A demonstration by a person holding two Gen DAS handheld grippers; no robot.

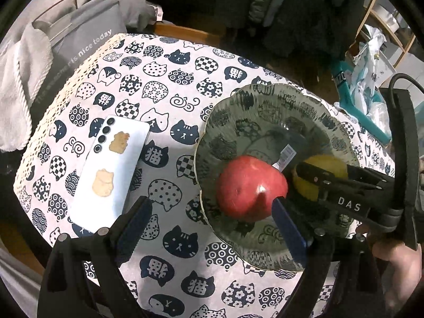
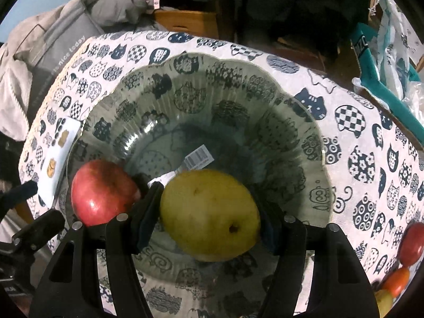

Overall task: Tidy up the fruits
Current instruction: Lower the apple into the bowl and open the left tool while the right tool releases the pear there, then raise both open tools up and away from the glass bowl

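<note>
Pear sits between the two blue-padded fingers of the right gripper, which grasps it over the glass plate; its long axis runs from about ten o'clock to four o'clock in the right wrist view, dimpled blossom end toward four, so the pads bear across its shorter width. It looks low over the plate floor, though contact underneath cannot be told. Just beside it at nine o'clock lies the red apple, already resting in the plate, close to the gripper's left finger. The left gripper is spread wide and empty, its right pad near the apple's six-o'clock side, its other pad over the cat-print tablecloth. A phone lies at nine o'clock from the plate. Likely next: let the pear go, and since it may roll toward the apple, the right hand is the one placed to act
</note>
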